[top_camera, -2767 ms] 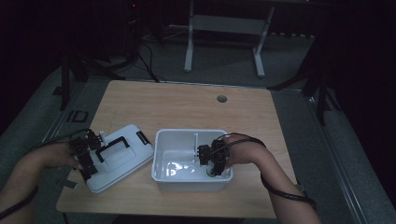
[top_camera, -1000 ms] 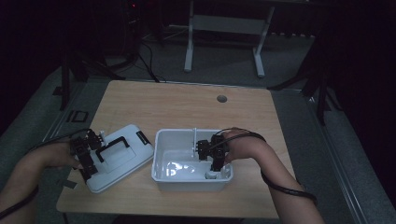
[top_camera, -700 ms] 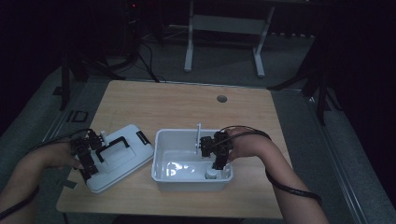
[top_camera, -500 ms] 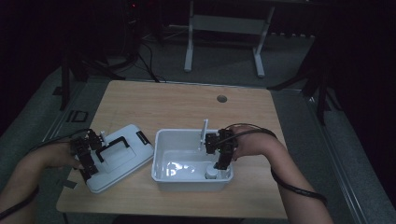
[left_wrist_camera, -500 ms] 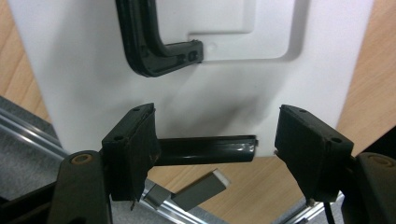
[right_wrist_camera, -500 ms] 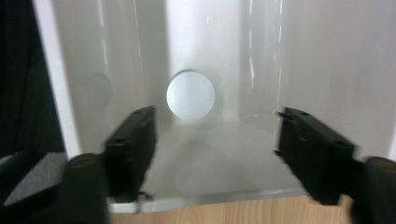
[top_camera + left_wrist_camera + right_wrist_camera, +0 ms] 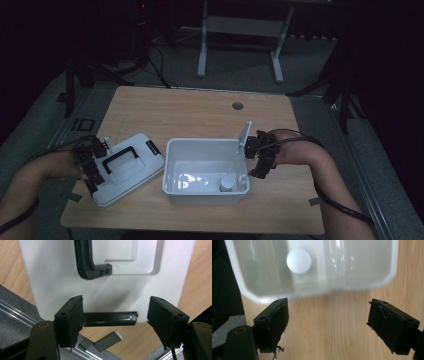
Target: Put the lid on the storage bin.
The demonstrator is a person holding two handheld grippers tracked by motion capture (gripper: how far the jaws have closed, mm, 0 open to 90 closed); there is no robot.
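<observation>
A white bin point(image 7: 172, 165) stands mid-table, with a small white-capped round thing point(image 7: 226, 184) in its front right corner. That cap point(image 7: 298, 261) lies beyond the bin's wall point(image 7: 367, 282) in the right gripper view. My right gripper point(image 7: 259, 159) hovers just outside the bin's right rim, a pale plate point(image 7: 244, 135) rising from it. Its jaws have just been opening, and the right gripper point(image 7: 328, 315) has only bare wood between its pads. The white lid point(image 7: 140, 172) with a black handle point(image 7: 87, 262) lies at the left. My left gripper point(image 7: 91, 167) straddles the lid's black edge latch point(image 7: 110, 318) without pinching it.
The wooden table point(image 7: 200, 115) has a round cable hole point(image 7: 237, 106) at the back. The lid overhangs the front left corner near the table's edge. Metal stand legs point(image 7: 202, 45) and cables sit on the dark floor behind.
My right gripper has come out of the bin, moving right and up past its rim, and its jaws have opened. The white-capped thing stays in the bin. The left gripper has not moved.
</observation>
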